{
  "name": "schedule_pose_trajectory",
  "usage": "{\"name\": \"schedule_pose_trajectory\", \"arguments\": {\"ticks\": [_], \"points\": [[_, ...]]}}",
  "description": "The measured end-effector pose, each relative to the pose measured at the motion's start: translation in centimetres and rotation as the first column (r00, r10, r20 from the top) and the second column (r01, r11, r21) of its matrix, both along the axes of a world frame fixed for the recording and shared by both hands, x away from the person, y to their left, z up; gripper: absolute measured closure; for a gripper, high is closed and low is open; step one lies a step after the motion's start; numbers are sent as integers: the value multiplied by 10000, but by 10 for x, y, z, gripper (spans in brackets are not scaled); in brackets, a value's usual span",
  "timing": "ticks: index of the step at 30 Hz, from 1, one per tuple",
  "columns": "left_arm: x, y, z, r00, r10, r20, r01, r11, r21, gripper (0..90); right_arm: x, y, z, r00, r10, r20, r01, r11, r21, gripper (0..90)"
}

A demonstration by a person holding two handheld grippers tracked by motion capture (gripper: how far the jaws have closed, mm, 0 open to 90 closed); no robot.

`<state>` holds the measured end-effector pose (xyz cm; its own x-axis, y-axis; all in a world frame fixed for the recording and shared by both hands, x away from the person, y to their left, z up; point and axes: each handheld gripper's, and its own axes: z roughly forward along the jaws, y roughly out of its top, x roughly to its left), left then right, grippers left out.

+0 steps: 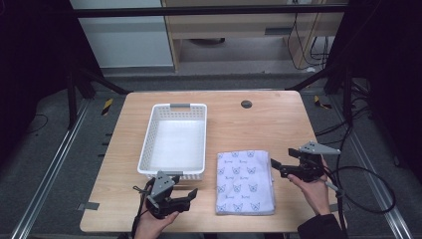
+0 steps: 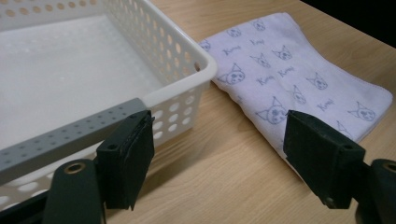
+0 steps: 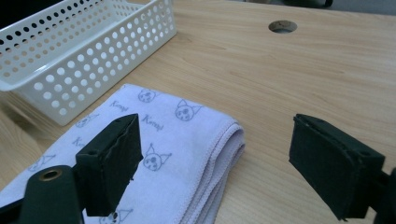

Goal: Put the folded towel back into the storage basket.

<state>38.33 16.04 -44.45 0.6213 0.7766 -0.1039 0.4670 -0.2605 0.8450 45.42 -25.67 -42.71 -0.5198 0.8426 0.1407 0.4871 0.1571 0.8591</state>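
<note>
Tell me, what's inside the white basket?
Nothing. The white basket is empty; its plain white floor shows from above and in the left gripper view. The folded kitty towel lies outside it on the table. The spot under the basket is hidden.

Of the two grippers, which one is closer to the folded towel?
The right gripper: its jaws point at the towel's right edge, almost reaching it. The left gripper sits farther off, below the white basket.

We are seeing the basket [image 1: 175,139] sitting left of centre on the table [image 1: 259,124], with the towel [image 1: 245,182] lying just beside its near right corner. A hole [image 1: 246,104] is sitting behind the towel, well apart.
</note>
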Motion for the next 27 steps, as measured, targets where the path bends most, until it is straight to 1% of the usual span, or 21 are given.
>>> {"name": "schedule_pose_trajectory", "arguments": {"ticks": [3,5,6,10,12,13,15,19,21,23,25,27], "points": [[0,-7,-3,9999,-109,-118,111,9999,108,237,1,2,-1,9999,54,117,-54,10000,-9,171],[0,-12,-5,9997,-171,-175,174,9997,148,236,2,4,-2,10000,20,34,-20,10000,12,169],[0,-13,-6,9996,-217,-194,221,9995,204,235,3,4,-3,10000,44,63,-44,10000,-4,169],[-1,-22,-9,9991,-357,-241,365,9988,337,235,6,7,-5,9999,100,-47,-101,9999,-129,179],[-2,-26,-10,9990,-365,-274,373,9989,292,234,7,9,-5,9999,135,-81,-136,9998,-166,184],[-2,-28,-10,9986,-429,-306,437,9987,264,234,8,10,-5,9998,132,-173,-135,9998,-155,187],[-3,-33,-9,9985,-490,-246,498,9983,319,231,10,12,-6,9995,253,-168,-257,9994,-227,193],[-3,-42,-8,9984,-539,-187,547,9975,440,231,15,16,-8,9985,364,-421,-381,9984,-407,199],[-2,-47,-7,9981,-589,-202,597,9973,426,232,19,20,-9,9978,425,-504,-455,9972,-596,202],[-1,-53,-7,9979,-607,-214,615,9973,400,233,22,21,-8,9979,425,-496,-457,9968,-655,204],[1,-58,-8,9977,-627,-254,638,9971,409,237,24,22,-9,9980,374,-502,-401,9977,-554,209],[2,-64,-10,9972,-656,-350,674,9964,524,241,25,22,-10,9983,274,-514,-301,9982,-528,215]]}}
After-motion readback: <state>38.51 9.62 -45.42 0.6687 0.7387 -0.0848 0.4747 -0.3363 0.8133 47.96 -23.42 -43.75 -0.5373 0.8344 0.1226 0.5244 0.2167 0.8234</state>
